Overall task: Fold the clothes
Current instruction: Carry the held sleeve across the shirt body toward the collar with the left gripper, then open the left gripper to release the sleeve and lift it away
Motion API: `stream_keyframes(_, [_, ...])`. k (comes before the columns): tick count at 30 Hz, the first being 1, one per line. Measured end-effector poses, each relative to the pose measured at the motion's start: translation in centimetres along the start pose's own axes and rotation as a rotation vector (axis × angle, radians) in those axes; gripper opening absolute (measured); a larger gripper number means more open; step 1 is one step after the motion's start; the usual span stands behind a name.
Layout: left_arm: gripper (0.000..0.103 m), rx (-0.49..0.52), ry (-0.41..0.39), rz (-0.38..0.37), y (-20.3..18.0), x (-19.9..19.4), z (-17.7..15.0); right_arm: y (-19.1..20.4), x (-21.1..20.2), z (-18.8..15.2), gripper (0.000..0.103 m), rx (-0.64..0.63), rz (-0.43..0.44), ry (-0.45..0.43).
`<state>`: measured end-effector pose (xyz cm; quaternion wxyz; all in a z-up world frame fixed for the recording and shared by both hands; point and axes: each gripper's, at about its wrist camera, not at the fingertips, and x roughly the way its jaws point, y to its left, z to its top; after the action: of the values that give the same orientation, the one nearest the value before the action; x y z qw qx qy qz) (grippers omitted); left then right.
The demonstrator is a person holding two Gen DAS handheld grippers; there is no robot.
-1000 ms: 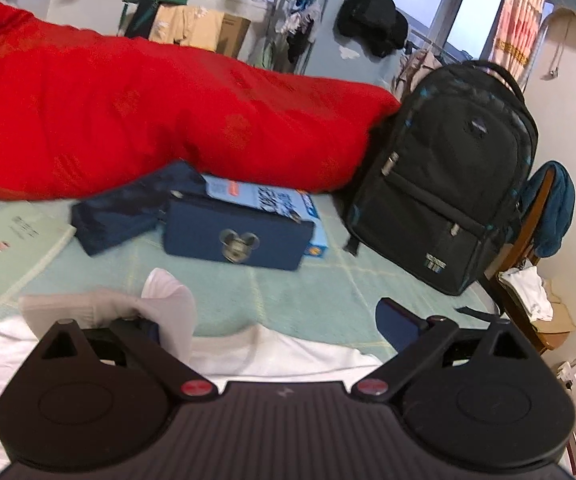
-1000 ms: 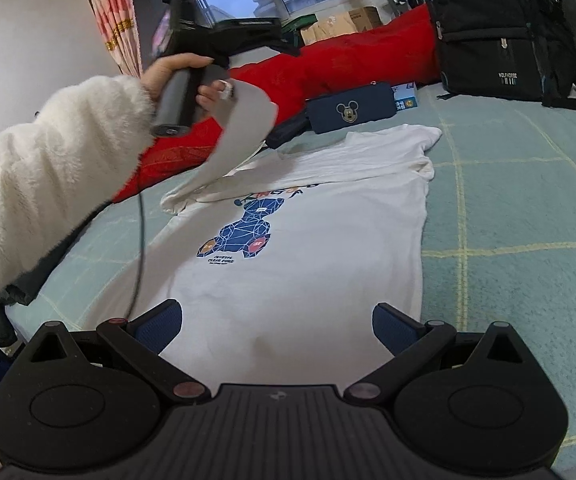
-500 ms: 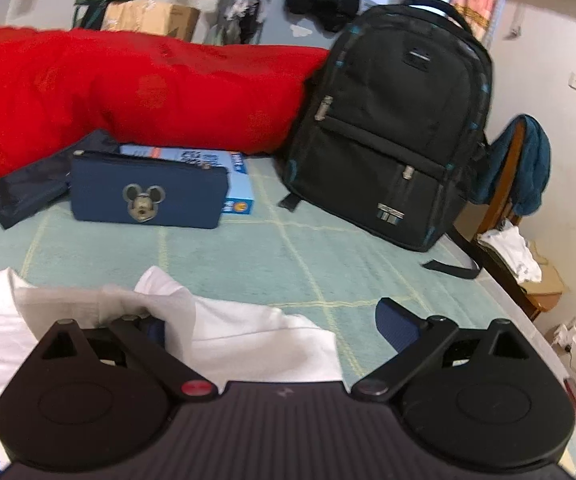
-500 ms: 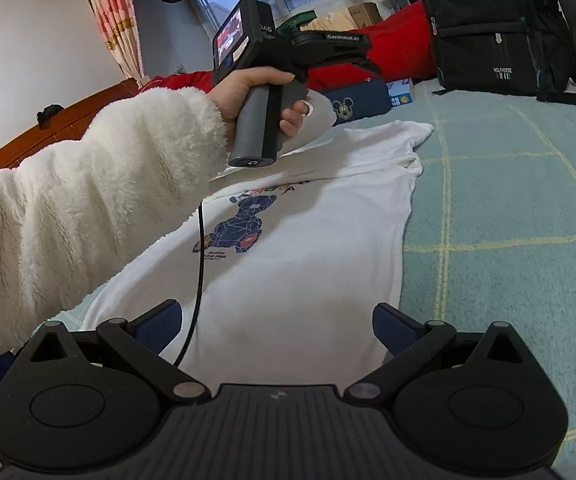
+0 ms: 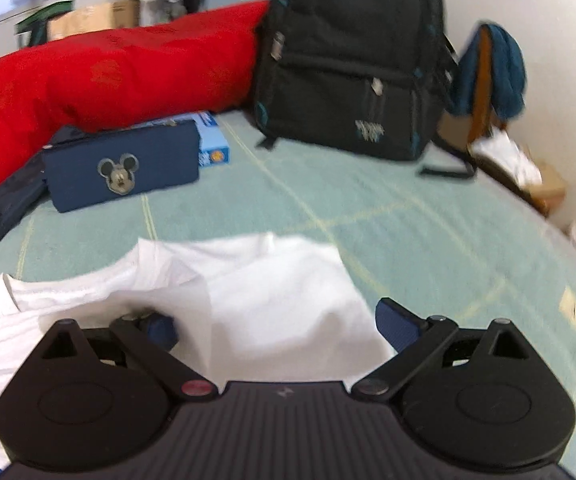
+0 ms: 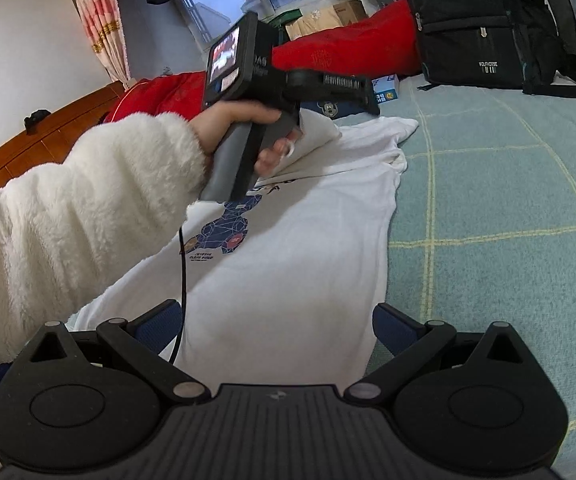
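Right gripper (image 6: 274, 320) nearest in its own view, fingers spread wide, nothing between them, hovering over the near hem of the white t-shirt (image 6: 288, 264). Shirt lies flat, print side up, on the pale green checked bed cover (image 6: 488, 208), running near to far, graphic print (image 6: 224, 232) left of centre. A black cable (image 6: 182, 280) hangs down across the shirt's left part.

Further in, on the left, a fluffy white sleeve (image 6: 68, 216) and a hand (image 6: 244, 128) grip the handle of the left gripper (image 5: 276, 324), which is held over the shirt's far end. In the left wrist view its fingers stand wide apart; a fold of white sleeve fabric is draped over the left finger (image 5: 160, 330), but can't tell whether anything is actually pinched. That fabric is lifted and bunched, folded in over the shirt body; the rest of the shirt's far edge lies on the bed cover. Left wrist view is motion-blurred.

Beyond the shirt: navy pouch (image 5: 124, 164) with a Mickey Mouse badge, blue box (image 5: 212, 148) just behind it at right, dark blue bag (image 5: 8, 200) to its left. Far back a red quilt (image 5: 108, 76) on the left, black backpack (image 5: 352, 60) upright on the right, touching the quilt's end. Far right, teal garment (image 5: 504, 76) hangs over a wooden chair back.
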<state>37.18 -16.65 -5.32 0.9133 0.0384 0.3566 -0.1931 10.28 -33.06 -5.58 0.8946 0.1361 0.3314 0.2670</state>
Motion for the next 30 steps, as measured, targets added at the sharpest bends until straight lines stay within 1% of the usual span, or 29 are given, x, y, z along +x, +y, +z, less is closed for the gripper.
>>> stream_keyframes(4, [0.098, 0.026, 0.053, -0.031, -0.1, -0.1, -1.3, 0.0, 0.0, 0.1, 0.103, 0.008, -0.008, -0.005])
stream_keyframes(8, [0.098, 0.052, 0.079, -0.043, 0.3, -1.2, -2.4, 0.1, -0.2, 0.1, 0.103, 0.009, -0.018, -0.01])
stream_keyframes(19, [0.098, 0.054, 0.081, -0.057, 6.4, -9.0, -7.2, 1.7, -0.3, 0.4, 0.103, -0.019, -0.058, -0.017])
stream_keyframes(20, [0.098, 0.038, 0.08, -0.054, 7.3, -9.6, -7.6, 1.9, -0.2, 0.5, 0.103, -0.022, -0.065, -0.015])
stream_keyframes(23, [0.098, -0.051, 0.07, -0.031, 11.1, -11.1, -8.7, 2.5, -0.2, 0.9, 0.103, -0.032, -0.087, -0.015])
stream_keyframes(26, [0.098, -0.173, 0.041, 0.004, 15.4, -11.8, -9.5, 3.2, -0.1, 1.2, 0.103, -0.042, -0.106, -0.019])
stream_keyframes(28, [0.098, -0.273, 0.029, 0.012, 18.4, -11.7, -10.0, 3.8, 0.1, 1.5, 0.103, -0.052, -0.121, -0.017])
stream_keyframes(30, [0.098, -0.354, -0.013, 0.021, 20.9, -11.9, -10.8, 4.4, 0.5, 1.6, 0.103, -0.066, -0.136, -0.012])
